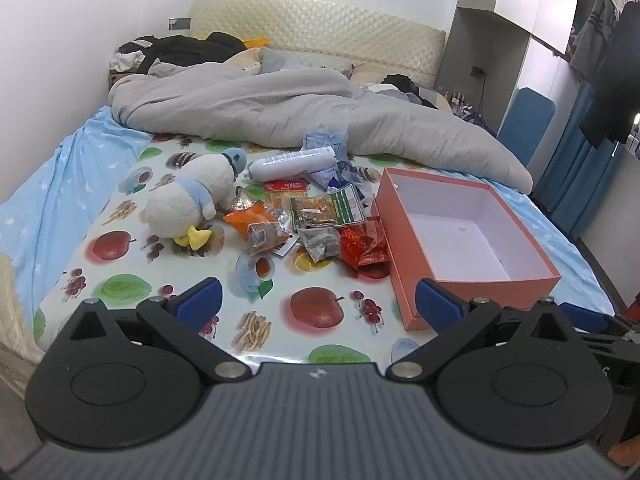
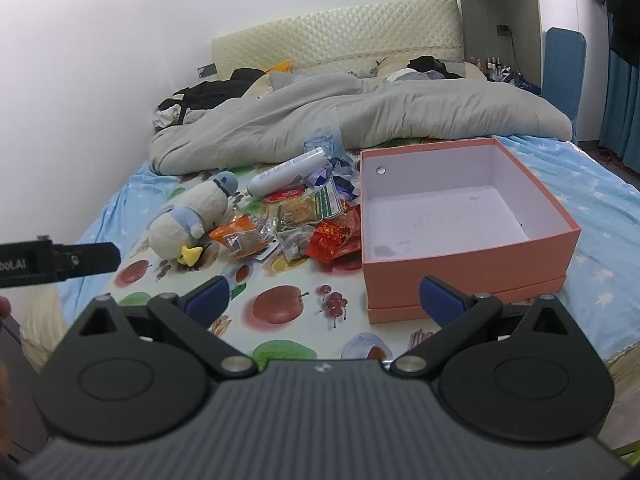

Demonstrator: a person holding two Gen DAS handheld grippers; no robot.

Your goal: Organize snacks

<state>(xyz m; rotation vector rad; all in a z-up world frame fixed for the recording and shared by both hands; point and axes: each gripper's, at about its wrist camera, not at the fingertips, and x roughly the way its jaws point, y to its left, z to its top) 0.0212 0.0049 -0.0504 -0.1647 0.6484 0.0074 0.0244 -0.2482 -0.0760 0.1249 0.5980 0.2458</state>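
A heap of snack packets lies on the fruit-print cloth: an orange packet [image 1: 256,224] [image 2: 240,236], a green-labelled packet [image 1: 326,208] [image 2: 308,208], a clear packet [image 1: 320,242] and red foil packets [image 1: 366,246] [image 2: 334,240]. An empty pink box [image 1: 472,236] [image 2: 460,216] with a white inside stands right of the heap. My left gripper [image 1: 318,304] hovers open near the bed's front edge, short of the heap. My right gripper [image 2: 324,300] is open too, in front of the box's near left corner. Neither holds anything.
A plush duck [image 1: 192,200] [image 2: 192,216] lies left of the heap, and a white bottle [image 1: 292,164] [image 2: 286,174] and crumpled blue wrappers [image 1: 340,172] behind it. A grey duvet [image 1: 280,108] covers the far half of the bed. The left gripper's body [image 2: 56,266] enters the right wrist view at left.
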